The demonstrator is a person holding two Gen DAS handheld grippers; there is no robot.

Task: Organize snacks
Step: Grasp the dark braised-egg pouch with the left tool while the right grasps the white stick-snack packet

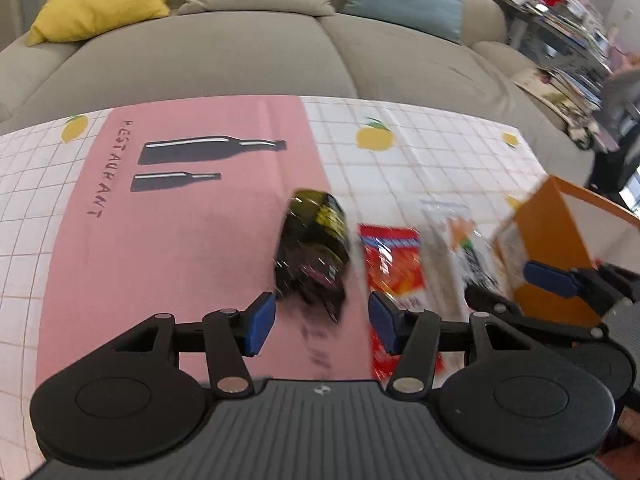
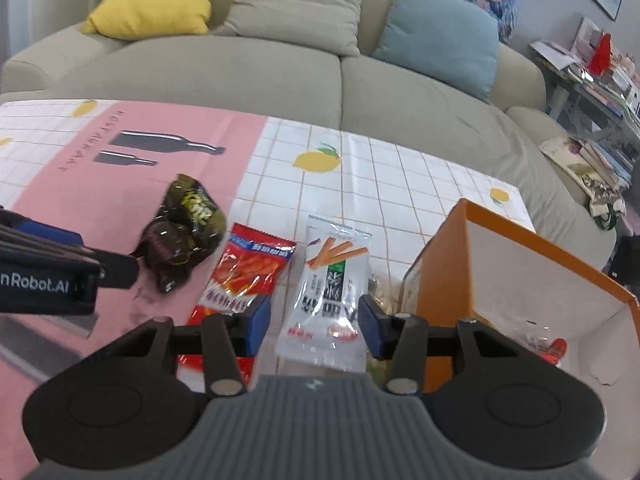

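left gripper (image 1: 322, 322) jaws wide and empty just short of the dark snack bag (image 1: 314, 250) on the pink part of the tablecloth (image 2: 400, 168), right gripper (image 2: 314, 324) jaws wide around the near end of the white snack pack (image 2: 332, 280), red snack pack (image 2: 248, 272) between the two, orange box (image 2: 444, 264) at right.

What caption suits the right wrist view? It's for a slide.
Open right gripper above a white snack packet, between a red packet and an orange box.
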